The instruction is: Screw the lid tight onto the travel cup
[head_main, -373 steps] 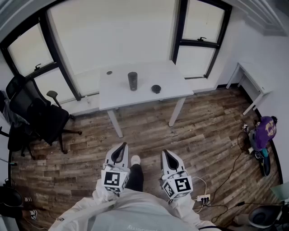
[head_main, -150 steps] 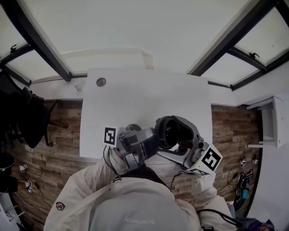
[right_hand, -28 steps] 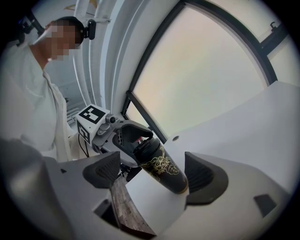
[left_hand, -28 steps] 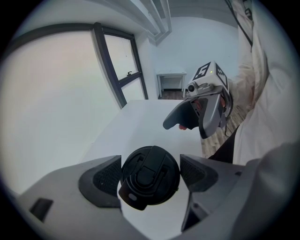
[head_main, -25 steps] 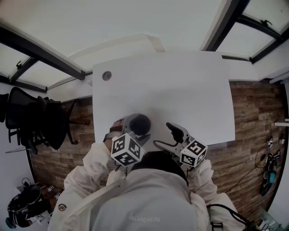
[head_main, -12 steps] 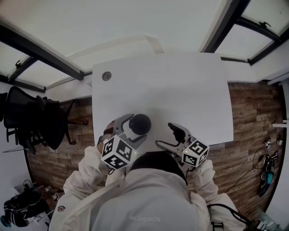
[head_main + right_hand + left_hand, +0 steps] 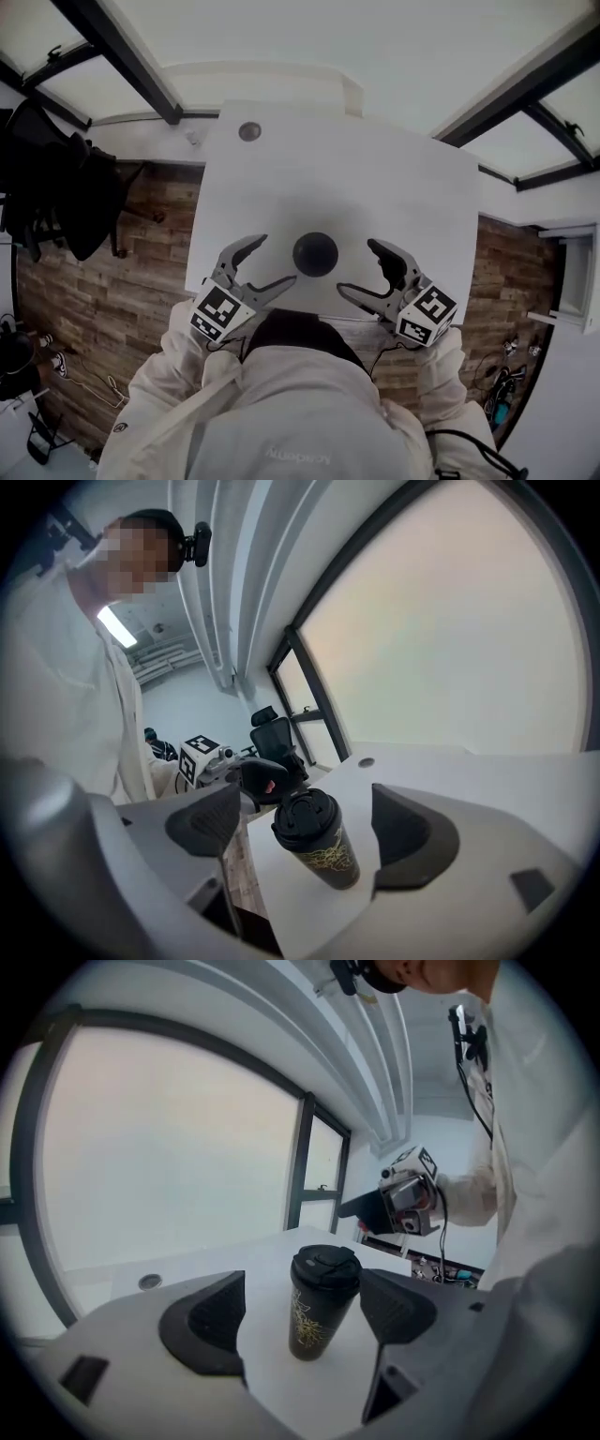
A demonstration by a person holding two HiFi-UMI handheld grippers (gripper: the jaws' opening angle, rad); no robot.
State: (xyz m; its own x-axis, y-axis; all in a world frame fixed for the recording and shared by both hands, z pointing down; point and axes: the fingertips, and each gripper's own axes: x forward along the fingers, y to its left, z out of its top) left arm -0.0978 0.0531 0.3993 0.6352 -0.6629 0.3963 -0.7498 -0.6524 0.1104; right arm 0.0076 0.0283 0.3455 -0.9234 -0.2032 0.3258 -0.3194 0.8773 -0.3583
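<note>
Lid (image 7: 325,1265) seated on travel cup (image 7: 314,1321), upright at desk (image 7: 375,178) near edge. Left gripper (image 7: 272,260) and right gripper (image 7: 358,266) flank it, fingers spread, empty. Likely done; tightness unverifiable.

The head view looks steeply down over the table (image 7: 375,187). The left tongs (image 7: 274,260) view sits low at 8 o'clock of the travel cup (image 7: 315,254), the right tongs (image 7: 357,266) view at 4 o'clock. Both face the cup closely, and all three views share it.
</note>
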